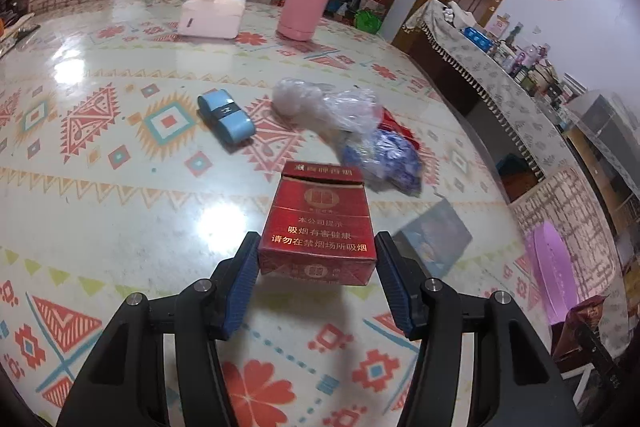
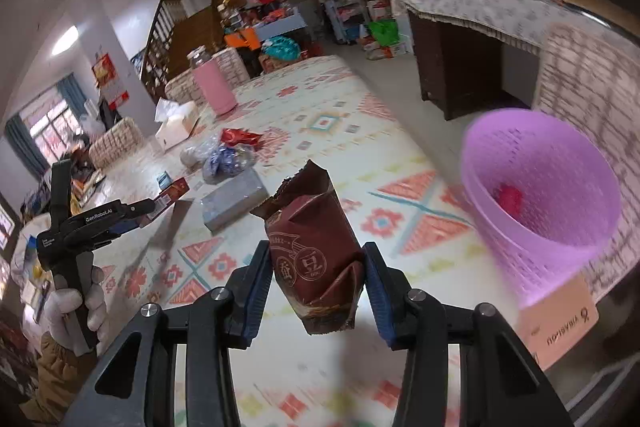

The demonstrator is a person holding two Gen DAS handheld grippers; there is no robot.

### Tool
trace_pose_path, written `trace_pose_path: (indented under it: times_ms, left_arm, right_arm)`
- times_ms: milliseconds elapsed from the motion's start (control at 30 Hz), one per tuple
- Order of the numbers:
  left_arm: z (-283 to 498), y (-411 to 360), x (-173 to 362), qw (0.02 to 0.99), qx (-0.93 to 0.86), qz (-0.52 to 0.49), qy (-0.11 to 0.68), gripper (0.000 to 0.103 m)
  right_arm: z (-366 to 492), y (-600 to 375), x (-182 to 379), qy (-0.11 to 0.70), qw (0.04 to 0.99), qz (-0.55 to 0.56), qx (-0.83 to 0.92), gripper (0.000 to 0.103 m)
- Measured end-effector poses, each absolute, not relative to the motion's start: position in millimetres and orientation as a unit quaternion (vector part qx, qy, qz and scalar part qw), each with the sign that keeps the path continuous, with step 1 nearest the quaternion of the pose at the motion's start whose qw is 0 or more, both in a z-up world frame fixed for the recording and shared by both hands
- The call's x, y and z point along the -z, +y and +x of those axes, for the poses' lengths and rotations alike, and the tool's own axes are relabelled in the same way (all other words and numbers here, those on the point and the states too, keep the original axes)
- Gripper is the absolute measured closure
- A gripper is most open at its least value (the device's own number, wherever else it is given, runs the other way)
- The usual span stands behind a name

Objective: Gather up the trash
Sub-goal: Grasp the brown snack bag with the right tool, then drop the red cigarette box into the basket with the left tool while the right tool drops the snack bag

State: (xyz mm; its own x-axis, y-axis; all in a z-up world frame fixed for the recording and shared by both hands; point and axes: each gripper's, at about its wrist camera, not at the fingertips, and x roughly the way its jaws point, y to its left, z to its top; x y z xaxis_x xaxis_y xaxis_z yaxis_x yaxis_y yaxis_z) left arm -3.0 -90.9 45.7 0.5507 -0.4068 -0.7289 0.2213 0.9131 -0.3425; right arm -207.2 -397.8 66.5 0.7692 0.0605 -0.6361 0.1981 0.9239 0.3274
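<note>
Two blue-padded fingers of the left gripper [image 1: 316, 259] pinch a red cigarette pack [image 1: 318, 227] by its near end in the left wrist view, its flip top ajar and the pack lifted clear of the patterned table [image 1: 100, 211], its shadow lying on the cloth below. Beyond it, toward the middle of the table, lies a heap of clear plastic bags [image 1: 332, 107] with a blue-and-white wrapper [image 1: 384, 155] at its near right side and a scrap of red wrapper [image 1: 396, 127] just behind that. A blue oval case [image 1: 226, 119] rests to the left of the heap, apart from it. A grey flat box [image 1: 436, 239] shows blurred to the right of the pack. At the far edge stand a white tissue box [image 1: 212, 13] and a pink bottle [image 1: 306, 1]. A purple basket [image 1: 550, 267] shows off the right edge of the table. In the right wrist view, the right gripper [image 2: 318, 283] clamps a crumpled brown snack wrapper [image 2: 316, 255] between its pads, torn end pointing up, held above the table. The basket [image 2: 540, 187] lies to the right, tilted with its mouth facing the camera and something red [image 2: 508, 199] inside. It sits partly over a tan cardboard box [image 2: 560, 315]. At left, a gloved hand [image 2: 76, 307] grips the left gripper's handle, with the cigarette pack [image 2: 172, 193] at its tips.
</note>
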Motion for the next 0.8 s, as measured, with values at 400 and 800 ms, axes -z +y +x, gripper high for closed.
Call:
trace_pose_path:
  times_ms: [400, 800]
  left_arm:
    - [-36.8, -115.5, -46.4, 0.87, 0.175, -0.051, 0.457, 0.047]
    - [-11.9, -132.3, -21.3, 0.86, 0.137, -0.022, 0.491, 0.045]
  right_arm:
    - [-238.5, -424.6, -50.8, 0.324, 0.914, 0.243, 0.016, 0.054]
    - [-250.4, -438.6, -41.5, 0.319, 0.911, 0.263, -0.003, 0.053]
